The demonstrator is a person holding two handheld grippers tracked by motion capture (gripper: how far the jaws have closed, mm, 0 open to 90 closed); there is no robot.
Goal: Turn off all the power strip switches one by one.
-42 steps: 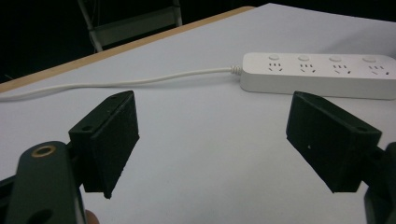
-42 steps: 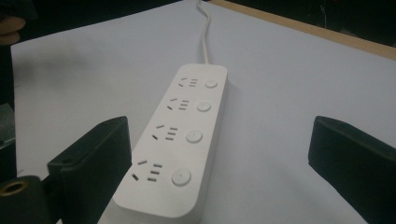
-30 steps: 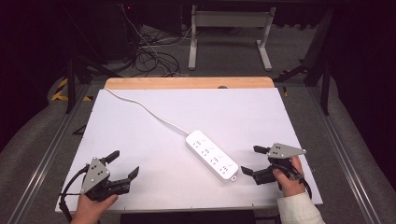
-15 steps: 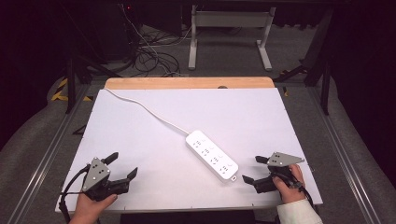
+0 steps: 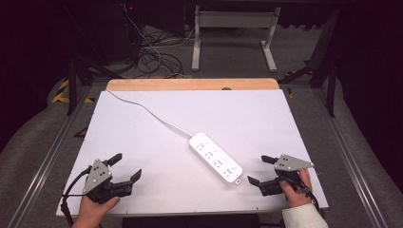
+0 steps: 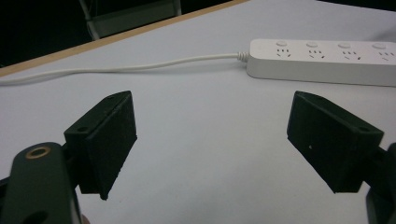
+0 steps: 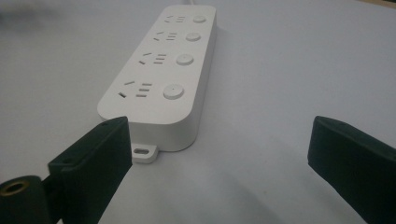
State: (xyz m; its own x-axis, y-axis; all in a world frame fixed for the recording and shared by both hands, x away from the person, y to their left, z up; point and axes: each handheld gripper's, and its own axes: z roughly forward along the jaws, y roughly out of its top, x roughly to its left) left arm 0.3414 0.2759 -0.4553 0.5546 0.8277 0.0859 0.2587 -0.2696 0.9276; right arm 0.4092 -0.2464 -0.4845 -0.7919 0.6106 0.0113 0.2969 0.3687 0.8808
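Bare table (image 5: 157, 142) around central power strip (image 5: 215, 158) and cord (image 5: 152, 112)

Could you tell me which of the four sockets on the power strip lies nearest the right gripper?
The end socket on the power strip, farthest from the cord and beside the small mounting tab; the other three sit farther from the right gripper.

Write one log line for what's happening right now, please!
left tool: open, holding nothing, over the table | right tool: open, holding nothing, beside the end of the power strip | power strip: flat, untouched, cord trailing to far-left corner
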